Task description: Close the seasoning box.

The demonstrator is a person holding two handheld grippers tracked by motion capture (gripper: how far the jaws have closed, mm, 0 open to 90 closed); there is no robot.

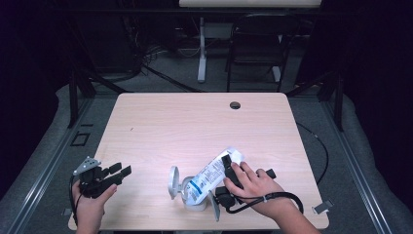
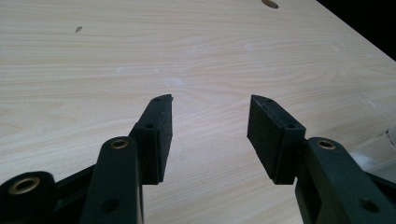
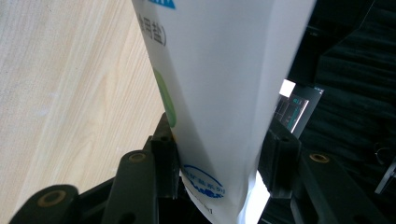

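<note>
High view: right gripper (image 1: 220, 181) is pinching a white printed pouch (image 1: 213, 175), tilting it mouth-down over a small grey container (image 1: 194, 201) at the table's (image 1: 195, 122) near edge; left gripper (image 1: 117, 173) is waiting well apart, jaws spread, holding nothing.

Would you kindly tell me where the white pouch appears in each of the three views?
High view: white pouch, bottom centre, tilted over a container, in the right gripper.
Left gripper view: a pale edge at far right may be it; cannot tell.
Right gripper view: centre, between the jaws.
Shared landmark: wooden table.
</note>
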